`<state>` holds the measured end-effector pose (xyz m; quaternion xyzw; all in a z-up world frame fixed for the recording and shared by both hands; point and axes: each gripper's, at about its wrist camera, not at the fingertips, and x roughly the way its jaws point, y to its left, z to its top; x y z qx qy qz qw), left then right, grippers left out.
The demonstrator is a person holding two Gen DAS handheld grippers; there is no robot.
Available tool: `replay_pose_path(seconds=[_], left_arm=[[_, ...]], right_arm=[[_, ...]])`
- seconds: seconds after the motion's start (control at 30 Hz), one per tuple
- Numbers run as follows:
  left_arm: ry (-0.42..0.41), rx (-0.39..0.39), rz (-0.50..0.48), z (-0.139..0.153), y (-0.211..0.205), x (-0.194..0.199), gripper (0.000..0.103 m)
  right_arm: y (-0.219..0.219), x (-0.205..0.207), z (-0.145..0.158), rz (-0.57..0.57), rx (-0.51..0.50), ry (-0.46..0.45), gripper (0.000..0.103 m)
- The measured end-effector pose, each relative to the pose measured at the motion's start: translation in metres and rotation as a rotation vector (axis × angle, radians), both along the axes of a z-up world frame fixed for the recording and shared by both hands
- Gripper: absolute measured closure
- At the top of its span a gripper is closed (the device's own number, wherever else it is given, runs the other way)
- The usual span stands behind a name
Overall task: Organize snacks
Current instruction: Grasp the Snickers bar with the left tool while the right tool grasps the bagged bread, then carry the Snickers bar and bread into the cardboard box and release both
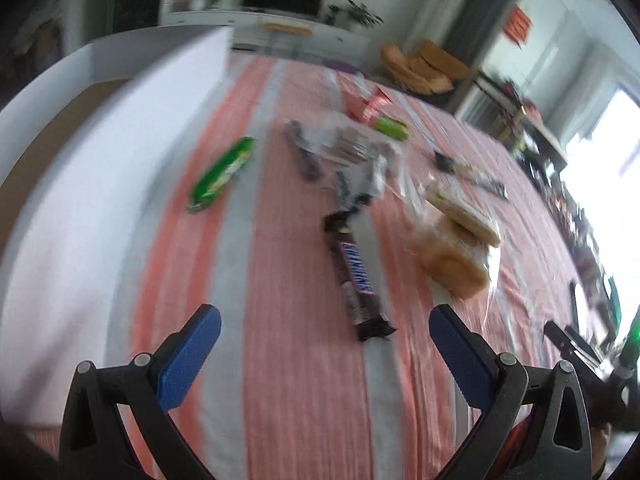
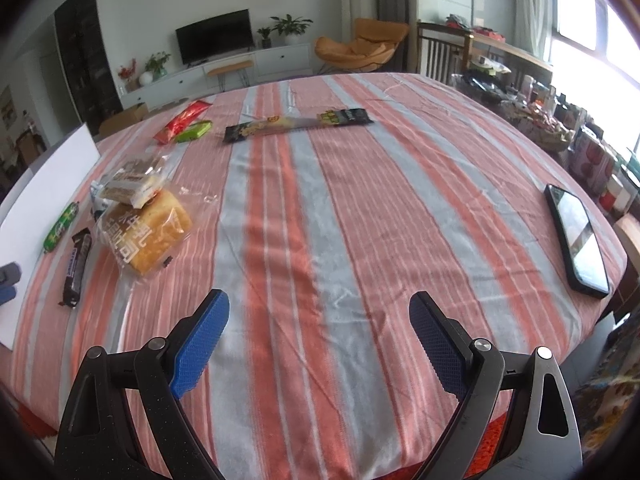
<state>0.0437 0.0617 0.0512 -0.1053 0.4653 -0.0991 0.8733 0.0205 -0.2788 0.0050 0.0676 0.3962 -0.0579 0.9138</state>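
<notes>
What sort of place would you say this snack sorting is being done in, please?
Most likely a home living room. A television stands on a low white cabinet with potted plants, an orange lounge chair sits nearby, and the snacks lie on a table under a striped cloth.

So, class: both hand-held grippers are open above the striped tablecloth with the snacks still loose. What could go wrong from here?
1. The dark brown Snickers bar lies close beside the clear-wrapped yellow bread loaf; the left hand-held gripper might snag the loose plastic too.
2. The wrapped sandwich cake rests on the loaf and could slide off if it is nudged.
3. The black phone lies near the table edge, where a sweep could knock it off.
</notes>
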Motion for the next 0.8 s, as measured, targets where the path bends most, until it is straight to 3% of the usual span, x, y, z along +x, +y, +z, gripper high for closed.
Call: replay_pose_path(seconds=[0.17,0.23,0.3,0.33,0.37,0.43,0.47,0.53,0.63,0.8], left_arm=[[0.01,0.204,-0.046,-0.019,-0.047,0.034,0.001],[0.038,0.247,-0.036,-0.029,-0.054,0.046,0.007],[0.074,0.287,-0.031,-0.039,-0.06,0.053,0.022],[0.08,0.29,-0.034,-0.042,-0.061,0.055,0.023],[0.062,0.28,-0.034,-0.041,-0.059,0.052,0.034],[0.037,0.277,-0.068,-0.038,-0.061,0.046,0.079],[0.032,0.298,-0.076,-0.037,-0.062,0.044,0.086],[0.04,0.265,-0.093,-0.036,-0.058,0.04,0.086],[0.064,0.16,-0.064,-0.033,-0.039,0.033,0.087],[0.049,0.08,-0.034,-0.014,-0.013,0.015,0.087]], right_arm=[[0.007,-0.005,0.005,0.026,-0.015,-0.025,0.01],[0.007,-0.009,0.009,0.033,-0.022,-0.042,0.01],[0.006,-0.01,0.01,0.041,-0.019,-0.053,0.01],[0.005,-0.01,0.01,0.048,-0.011,-0.061,0.01],[0.004,-0.009,0.012,0.061,0.012,-0.074,0.01],[0.005,-0.002,0.017,0.115,0.091,-0.109,0.01],[0.007,0.008,0.023,0.173,0.141,-0.123,0.01],[0.021,0.037,0.036,0.294,0.168,-0.108,0.01],[0.059,0.093,0.051,0.516,0.13,-0.035,0.01],[0.116,0.178,0.035,0.739,0.038,0.202,0.013]])
